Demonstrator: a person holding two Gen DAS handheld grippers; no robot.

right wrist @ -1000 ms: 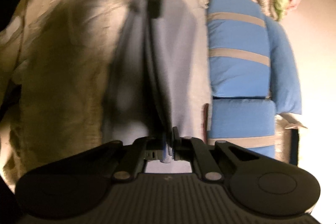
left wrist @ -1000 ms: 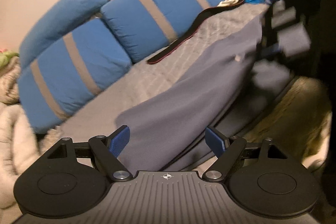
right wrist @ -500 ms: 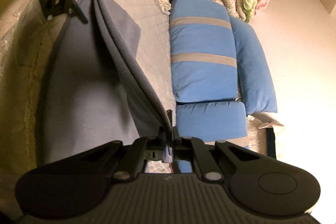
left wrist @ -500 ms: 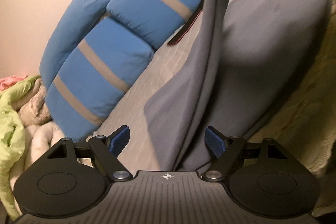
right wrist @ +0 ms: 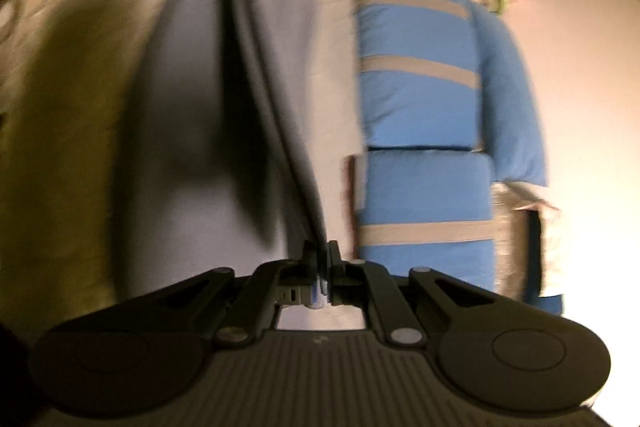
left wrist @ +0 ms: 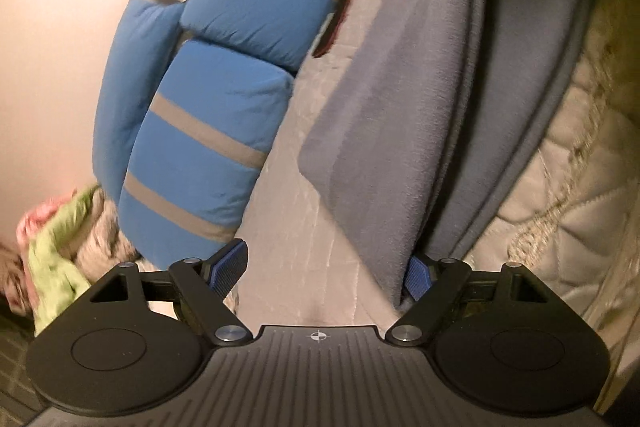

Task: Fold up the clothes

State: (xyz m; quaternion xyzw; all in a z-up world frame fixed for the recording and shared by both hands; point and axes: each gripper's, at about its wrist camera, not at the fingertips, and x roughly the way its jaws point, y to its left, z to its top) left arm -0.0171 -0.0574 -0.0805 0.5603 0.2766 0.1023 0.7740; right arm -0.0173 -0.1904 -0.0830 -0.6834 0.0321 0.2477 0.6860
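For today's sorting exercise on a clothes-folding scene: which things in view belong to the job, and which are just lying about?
Part of the job:
- grey garment
- right gripper, shut on its edge
- left gripper, jaws apart at its near corner

Lying about:
- blue striped cushions
- green cloth
- quilted bedcover
- dark strap
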